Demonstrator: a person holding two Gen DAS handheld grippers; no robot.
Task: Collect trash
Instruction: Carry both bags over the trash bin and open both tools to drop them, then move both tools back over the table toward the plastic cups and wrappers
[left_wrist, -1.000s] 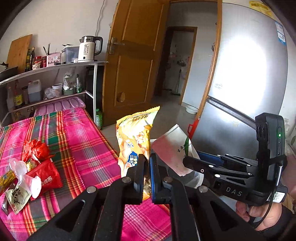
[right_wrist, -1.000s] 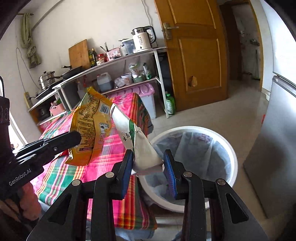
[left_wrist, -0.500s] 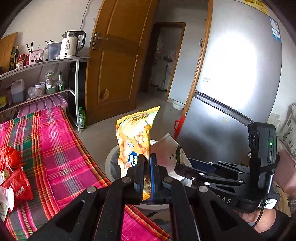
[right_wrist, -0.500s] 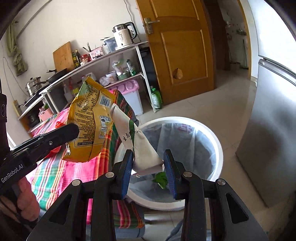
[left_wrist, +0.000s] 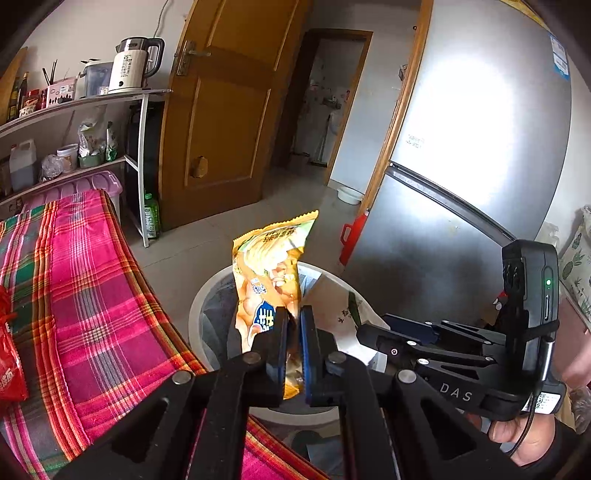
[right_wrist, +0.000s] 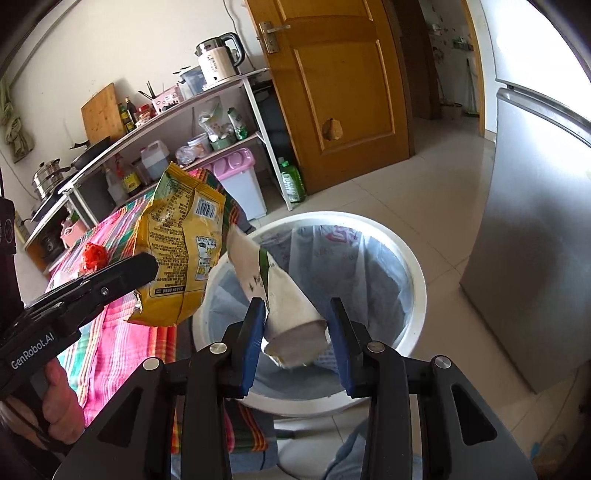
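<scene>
Both grippers hanging over the bin (right_wrist: 413, 273), each nipping trash. Left gripper (left_wrist: 293, 325) clenching the yellow bag (left_wrist: 271, 280), long axis upright. Right gripper (right_wrist: 295, 314) squeezing the white carton (right_wrist: 284, 295), tilted up-left, nearer the bin's middle. Bag hanging by the rim, table (left_wrist: 92, 295) just beside. Nothing blocking the drop

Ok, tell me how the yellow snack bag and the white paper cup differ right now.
The yellow snack bag is flat and printed; the white paper cup is a rounded, crumpled tube. The left gripper pinches the bag nearly shut; the right gripper spans the cup wider. Both hang over the white bin.
</scene>
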